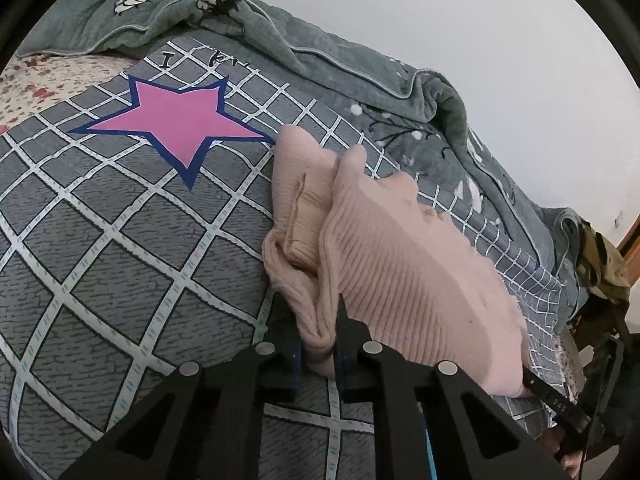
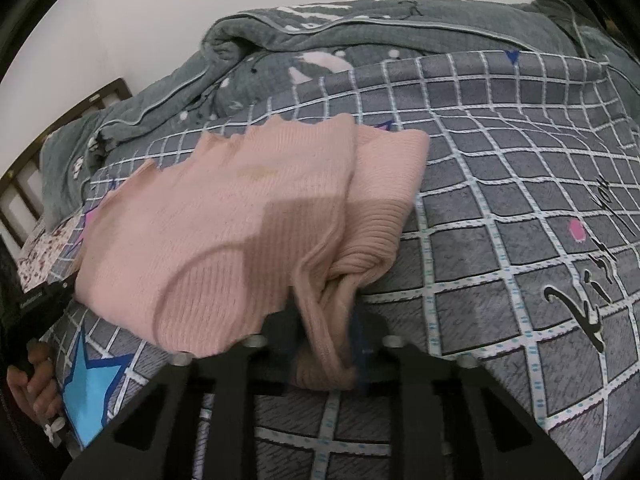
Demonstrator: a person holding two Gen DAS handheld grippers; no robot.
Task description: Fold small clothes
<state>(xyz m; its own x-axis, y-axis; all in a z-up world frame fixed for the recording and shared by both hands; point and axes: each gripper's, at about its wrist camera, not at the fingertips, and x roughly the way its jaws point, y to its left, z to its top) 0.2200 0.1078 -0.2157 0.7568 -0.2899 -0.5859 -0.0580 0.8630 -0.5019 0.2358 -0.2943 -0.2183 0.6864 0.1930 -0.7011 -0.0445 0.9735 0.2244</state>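
Note:
A pink ribbed knit garment (image 1: 400, 264) lies partly folded on a grey checked bedspread (image 1: 120, 264). My left gripper (image 1: 317, 334) is shut on a bunched edge at the garment's near left corner, with fabric pinched between its black fingers. In the right wrist view the same garment (image 2: 224, 232) spreads to the left, and my right gripper (image 2: 326, 344) is shut on a gathered fold at its near right corner. The fingers there look blurred. Each gripper shows at the edge of the other's view, at the garment's opposite corner.
The bedspread carries a pink star (image 1: 176, 124) and a blue star (image 2: 92, 380). A rumpled grey-green quilt (image 1: 360, 68) lies along the far side by a white wall. A hand (image 2: 34, 376) holds the left tool. A wooden bed frame (image 2: 28, 160) stands at the left.

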